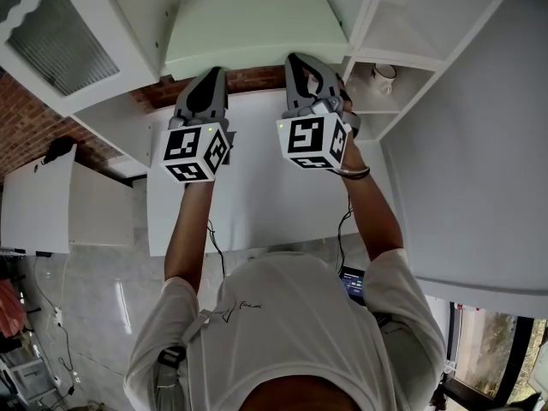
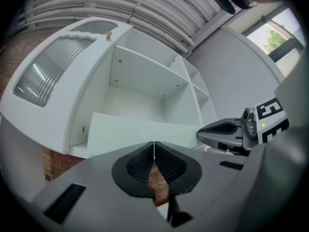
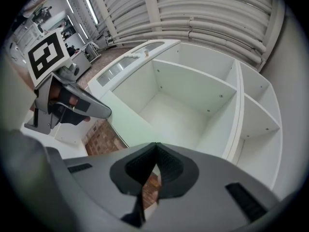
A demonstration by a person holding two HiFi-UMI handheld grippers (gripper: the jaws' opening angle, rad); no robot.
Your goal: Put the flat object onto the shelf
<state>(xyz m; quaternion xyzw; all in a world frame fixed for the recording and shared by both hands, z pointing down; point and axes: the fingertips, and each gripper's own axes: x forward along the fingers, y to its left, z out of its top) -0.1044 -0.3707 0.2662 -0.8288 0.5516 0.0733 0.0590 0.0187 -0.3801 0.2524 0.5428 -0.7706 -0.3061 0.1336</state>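
A thin, pale green flat board (image 1: pixel 248 28) lies level in front of the white shelf unit's (image 1: pixel 370 15) big left compartment, with its far part inside the opening. My left gripper (image 1: pixel 212 72) is shut on the board's near edge at the left. My right gripper (image 1: pixel 298 58) is shut on the same edge at the right. In the left gripper view the board (image 2: pixel 140 129) runs across just beyond the closed left gripper (image 2: pixel 154 143). The right gripper view shows the board (image 3: pixel 128 122) leading into the compartment (image 3: pixel 169 110), ahead of the closed right gripper (image 3: pixel 155 145).
The cabinet door (image 1: pixel 60 32) with ribbed glass stands swung open at the left. A mug (image 1: pixel 385 75) sits on a small shelf at the right. A white tabletop (image 1: pixel 257 199) lies under both arms, and a brick wall (image 1: pixel 30 122) shows behind at the left.
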